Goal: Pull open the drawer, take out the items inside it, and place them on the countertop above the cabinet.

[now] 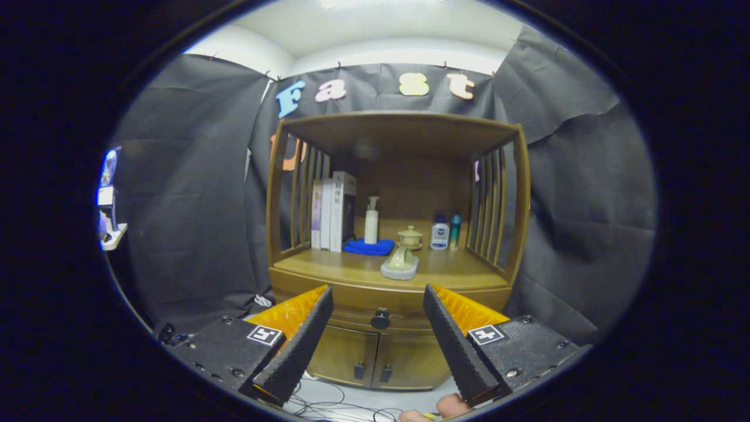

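The gripper (378, 299) is facing a wooden cabinet (398, 258), its two black ribbed fingers (299, 346) standing wide apart and released, grasping nothing. Centred in the gap between the fingertips, and a little beyond them, the dark round knob (380, 319) is sitting on the drawer (357, 316), which is lying fully closed. Below the knob, two cabinet doors (375, 354) with small dark pulls are standing closed. Above the drawer, beyond the fingers, the countertop (457, 269) is carrying a pale green ceramic piece (401, 262) near its front edge, with a lidded green jar (409, 237) just behind it. Farther back, a white pump bottle (371, 221) is standing on a blue cloth (368, 247), upright books (334, 211) are lining the side beyond the left finger, and a white bottle (439, 233) and a teal bottle (455, 232) are standing toward the right. Spine and label writing is too small to read. Each finger base is bearing a square black-and-white marker (265, 334). Cables (328, 401) are trailing over the floor beneath the fingers, and part of a hand (451, 405) is showing beside the right finger.
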Action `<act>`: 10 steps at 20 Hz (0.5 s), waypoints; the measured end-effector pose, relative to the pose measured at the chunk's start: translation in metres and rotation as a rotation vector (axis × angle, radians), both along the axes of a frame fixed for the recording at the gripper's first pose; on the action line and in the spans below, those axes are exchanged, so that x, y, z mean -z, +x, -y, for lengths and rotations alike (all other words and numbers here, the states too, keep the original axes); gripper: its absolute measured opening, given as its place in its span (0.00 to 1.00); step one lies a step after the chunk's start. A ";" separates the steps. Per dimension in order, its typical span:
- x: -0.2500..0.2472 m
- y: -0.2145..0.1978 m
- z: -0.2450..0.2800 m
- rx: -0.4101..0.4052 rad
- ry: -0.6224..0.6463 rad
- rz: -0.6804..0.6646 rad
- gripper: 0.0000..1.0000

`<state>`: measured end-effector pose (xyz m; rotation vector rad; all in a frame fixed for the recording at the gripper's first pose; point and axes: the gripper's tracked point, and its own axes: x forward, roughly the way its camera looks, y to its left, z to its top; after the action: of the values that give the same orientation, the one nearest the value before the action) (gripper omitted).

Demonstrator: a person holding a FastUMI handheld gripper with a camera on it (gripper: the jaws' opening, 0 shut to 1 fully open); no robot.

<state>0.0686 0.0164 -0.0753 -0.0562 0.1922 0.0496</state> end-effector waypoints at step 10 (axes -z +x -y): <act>-0.037 -0.071 -0.002 -0.084 0.034 0.060 1.00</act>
<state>-0.0023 0.0182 -0.0381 -0.0315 0.1288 0.1346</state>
